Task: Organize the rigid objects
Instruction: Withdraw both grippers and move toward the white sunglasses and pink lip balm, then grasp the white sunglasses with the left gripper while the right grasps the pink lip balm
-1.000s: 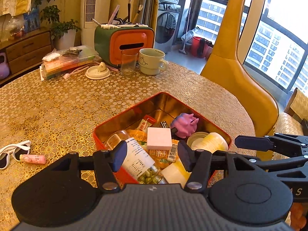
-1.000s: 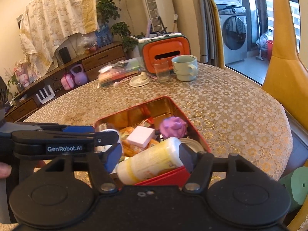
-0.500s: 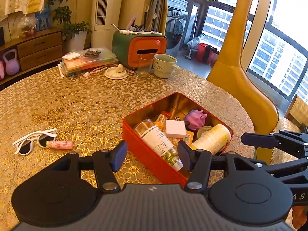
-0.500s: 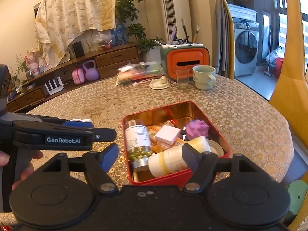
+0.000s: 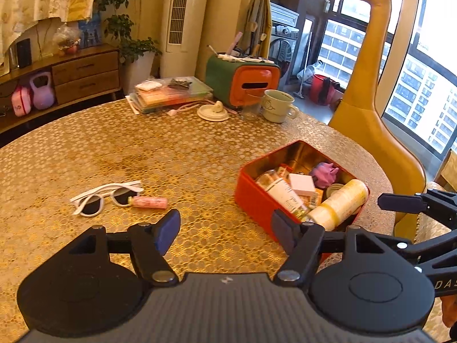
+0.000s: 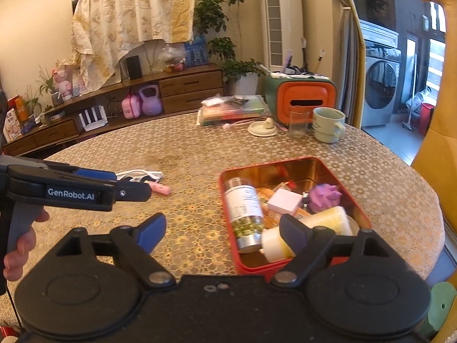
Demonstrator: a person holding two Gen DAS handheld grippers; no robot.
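Observation:
A red tin box (image 5: 257, 197) (image 6: 228, 211) on the round table holds a labelled pill bottle (image 6: 244, 208), a cream bottle (image 5: 340, 203), a pink box (image 5: 301, 184) and a purple toy (image 5: 324, 171). White sunglasses (image 5: 105, 195) and a pink tube (image 5: 150, 202) lie on the table left of the tin. My left gripper (image 5: 225, 230) is open and empty, above the table between the tube and the tin. My right gripper (image 6: 221, 230) is open and empty at the tin's near left corner.
At the table's far side stand an orange and green case (image 5: 242, 81), a glass (image 5: 251, 105), a pale mug (image 5: 278, 110), a white lid (image 5: 212, 113) and a stack of flat packs (image 5: 171, 94). A yellow giraffe chair (image 5: 368, 114) stands at the right.
Both grippers have pulled back and up from the tin, and the left one has swung left. The sunglasses and tube now show nearer the middle of the left view.

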